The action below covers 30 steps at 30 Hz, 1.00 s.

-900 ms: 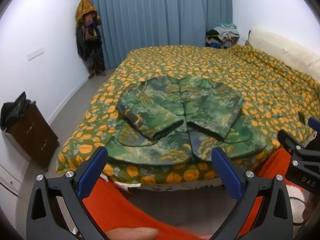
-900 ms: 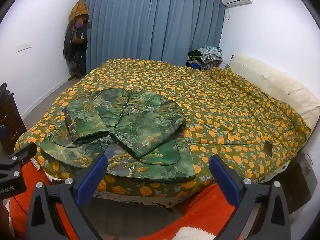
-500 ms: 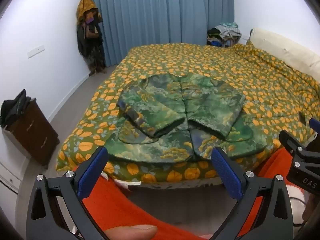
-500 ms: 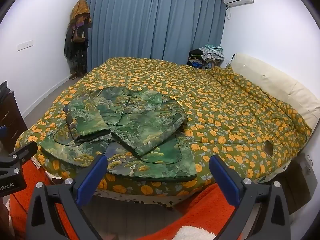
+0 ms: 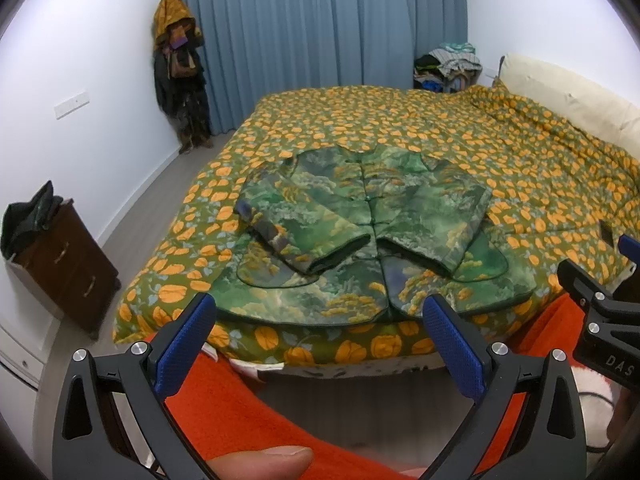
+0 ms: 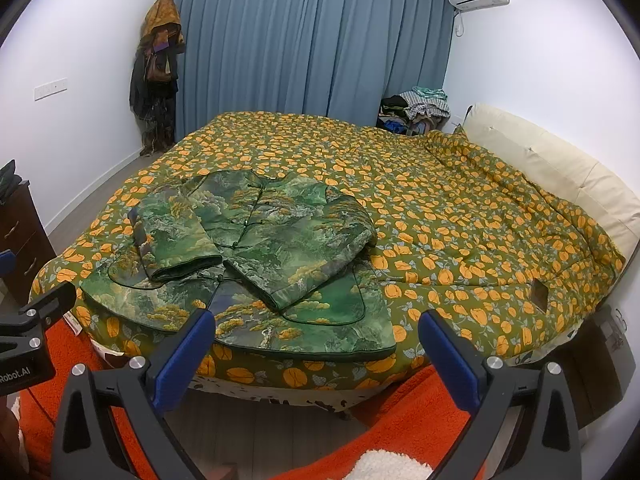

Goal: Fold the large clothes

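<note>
A green printed jacket [image 5: 360,236] lies flat on the bed near its foot edge, buttoned, with both sleeves folded in across the front. It also shows in the right wrist view [image 6: 256,252]. My left gripper [image 5: 320,344] is open and empty, held off the foot of the bed, short of the jacket's hem. My right gripper [image 6: 316,348] is open and empty too, beside it and level with the hem's right part. Each gripper shows at the edge of the other's view.
The bed [image 6: 460,220] has a green quilt with orange pumpkins and a cream headboard [image 6: 560,168] at right. An orange rug [image 5: 240,412] covers the floor below me. A dark dresser [image 5: 60,264] stands at left. Clothes are piled [image 6: 416,112] by the blue curtain.
Both grippers have drifted slightly closer to the bed and tilted a little; the jacket has not moved and both stay open.
</note>
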Motion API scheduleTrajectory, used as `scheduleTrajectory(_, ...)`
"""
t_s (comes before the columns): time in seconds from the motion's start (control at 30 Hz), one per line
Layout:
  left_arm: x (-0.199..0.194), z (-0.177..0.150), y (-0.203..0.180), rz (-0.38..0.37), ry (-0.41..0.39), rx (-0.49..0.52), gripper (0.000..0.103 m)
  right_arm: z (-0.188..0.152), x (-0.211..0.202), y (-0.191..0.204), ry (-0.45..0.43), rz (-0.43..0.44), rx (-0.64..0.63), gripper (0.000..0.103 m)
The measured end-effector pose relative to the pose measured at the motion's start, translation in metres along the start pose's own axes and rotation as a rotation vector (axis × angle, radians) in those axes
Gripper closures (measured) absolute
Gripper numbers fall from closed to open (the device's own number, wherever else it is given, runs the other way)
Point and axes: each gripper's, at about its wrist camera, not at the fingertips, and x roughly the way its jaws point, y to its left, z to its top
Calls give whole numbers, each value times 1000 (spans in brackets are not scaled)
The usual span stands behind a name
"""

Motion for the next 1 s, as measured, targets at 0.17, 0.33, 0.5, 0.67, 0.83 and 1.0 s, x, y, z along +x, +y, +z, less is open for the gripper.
scheduleTrajectory(0.17,1,0,0,1,1,1,0,-4,0,4,3,0,0,0)
scheduleTrajectory(0.33,3,-3,3,4,4,3,0,-5,1,1,3,0,0,0)
scheduleTrajectory(0.5,5,-4,5,12,3,9,0,-4,1,0,7,2,0,0)
scheduleTrajectory(0.67,7,-4,4,-1,1,7,0,-4,1,0,9,1,0,0)
scheduleTrajectory(0.83,8,-3,4,-11,8,4,0,-5,3,3,10,4,0,0)
scheduleTrajectory(1.0,8,-5,1,-13,17,17,0,-13,5,1,10,11,-3,0)
